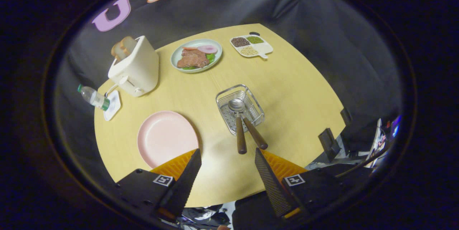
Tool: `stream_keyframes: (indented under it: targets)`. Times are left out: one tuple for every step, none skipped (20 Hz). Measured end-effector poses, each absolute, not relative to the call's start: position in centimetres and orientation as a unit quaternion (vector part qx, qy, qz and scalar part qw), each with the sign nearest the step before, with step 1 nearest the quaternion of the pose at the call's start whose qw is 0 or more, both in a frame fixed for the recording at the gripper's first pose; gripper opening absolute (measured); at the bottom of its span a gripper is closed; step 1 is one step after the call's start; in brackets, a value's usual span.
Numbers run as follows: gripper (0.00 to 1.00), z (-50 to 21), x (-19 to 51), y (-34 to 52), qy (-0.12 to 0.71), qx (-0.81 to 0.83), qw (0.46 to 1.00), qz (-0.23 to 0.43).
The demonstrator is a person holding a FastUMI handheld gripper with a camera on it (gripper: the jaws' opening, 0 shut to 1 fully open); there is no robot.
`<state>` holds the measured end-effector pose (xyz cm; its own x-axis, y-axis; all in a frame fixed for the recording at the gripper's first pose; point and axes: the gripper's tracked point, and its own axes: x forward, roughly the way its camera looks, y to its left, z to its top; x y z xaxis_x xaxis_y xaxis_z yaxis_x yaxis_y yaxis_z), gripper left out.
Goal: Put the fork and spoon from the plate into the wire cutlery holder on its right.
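My fingers point(228, 160) hang spread wide, empty, low in the frame. Just ahead: one bare pink plate point(167, 137), left; one wire cutlery holder point(240, 108), centre, holding two wooden handles. The spoon point(237, 122) bowl shows; the fork point(255, 133) head is hidden.

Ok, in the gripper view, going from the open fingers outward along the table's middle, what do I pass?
Gripper open, empty → two wooden handles sticking out toward the fingers → wire cutlery holder with the spoon bowl inside → green plate of food → divided tray.
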<state>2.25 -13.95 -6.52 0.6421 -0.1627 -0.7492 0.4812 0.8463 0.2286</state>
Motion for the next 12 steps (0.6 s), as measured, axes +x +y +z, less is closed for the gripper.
stream_keyframes:
  targets:
    - [0.96,-6.3,2.2,-14.0,0.371,0.19,0.892,-0.176]
    - [0.96,-6.0,2.2,-14.1,0.356,0.171,0.903,-0.169]
    - [0.96,-5.6,2.3,-14.3,0.339,0.154,0.913,-0.164]
    - [0.96,-5.2,2.4,-14.2,0.321,0.143,0.923,-0.155]
    - [0.96,-4.8,2.6,-14.0,0.302,0.136,0.933,-0.145]
    - [0.96,-4.3,2.8,-13.9,0.282,0.133,0.94,-0.136]
    - [0.96,-3.9,3.0,-13.8,0.259,0.132,0.948,-0.127]
    - [0.96,-3.1,3.3,-13.7,0.234,0.133,0.956,-0.119]
    - [0.96,-2.2,3.5,-13.7,0.206,0.136,0.962,-0.113]
    - [0.96,-1.4,3.8,-13.9,0.177,0.14,0.968,-0.11]
    - [0.96,-0.4,3.8,-14.1,0.144,0.142,0.973,-0.109]
    - [0.96,0.6,3.9,-14.4,0.113,0.141,0.977,-0.108]
